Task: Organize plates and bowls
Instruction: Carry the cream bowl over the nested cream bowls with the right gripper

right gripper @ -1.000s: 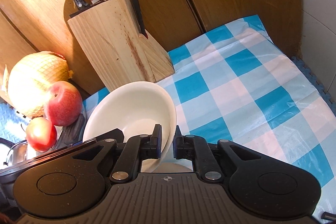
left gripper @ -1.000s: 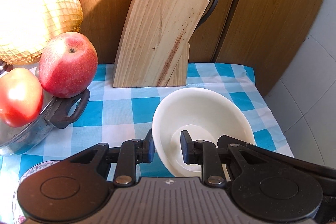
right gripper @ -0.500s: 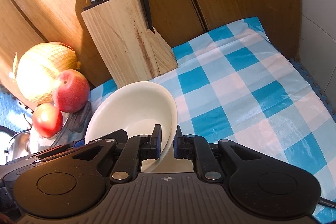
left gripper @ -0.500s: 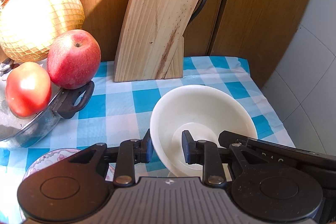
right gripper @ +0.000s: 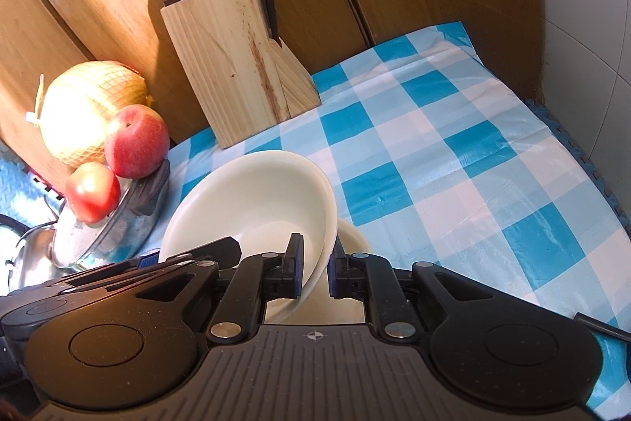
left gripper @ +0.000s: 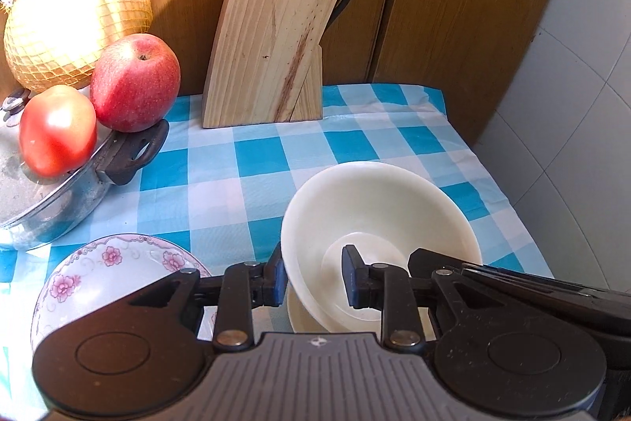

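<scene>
Over the cloth, both grippers (left gripper: 313, 277) (right gripper: 315, 269) straddle the bowl's (left gripper: 378, 208) rim.

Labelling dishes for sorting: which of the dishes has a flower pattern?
The shallow white dish with pink flowers, left of the plain cream bowl; the bowl has no pattern.

Sunlit wooden panels (left gripper: 453, 6) back a blue-checked tablecloth (right gripper: 453, 164); white tiles (left gripper: 583, 129) beside.

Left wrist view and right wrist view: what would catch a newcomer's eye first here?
The cream bowl, tilted in the foreground over the blue checked tablecloth, draws the eye: the right gripper is shut on its rim, while the left gripper straddles the opposite rim, open. Behind stands a wooden knife block. On the left, a red apple and a tomato sit on a pot lid.
</scene>
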